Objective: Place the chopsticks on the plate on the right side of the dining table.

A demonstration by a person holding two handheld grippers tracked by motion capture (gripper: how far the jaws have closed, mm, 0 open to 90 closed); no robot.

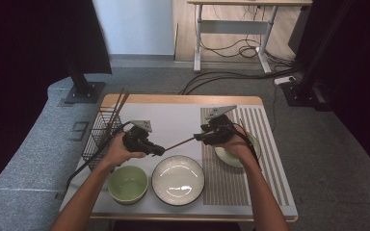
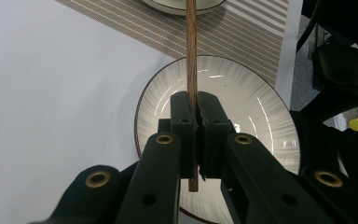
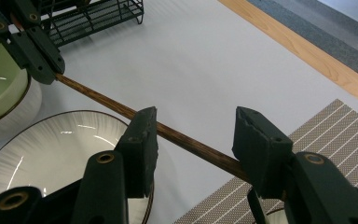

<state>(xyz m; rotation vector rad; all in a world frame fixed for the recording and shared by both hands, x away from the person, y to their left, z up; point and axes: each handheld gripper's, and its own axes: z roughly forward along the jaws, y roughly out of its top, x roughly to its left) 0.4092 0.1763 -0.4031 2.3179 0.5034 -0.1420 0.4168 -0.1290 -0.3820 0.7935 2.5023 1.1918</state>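
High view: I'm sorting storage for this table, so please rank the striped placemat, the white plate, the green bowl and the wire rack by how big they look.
1. striped placemat, clearly largest.
2. white plate.
3. green bowl and wire rack: too alike to rank, as the left hand hides part of the rack.

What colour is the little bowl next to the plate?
The bowl is light green, clearest in the high view.

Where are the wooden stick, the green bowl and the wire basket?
wooden stick [image 2: 191,56], left gripper view, on its shaft above the left tool's shut jaws.
green bowl [image 1: 127,184], high view, on its inside bottom.
wire basket [image 1: 96,137], high view, on its black side wall.
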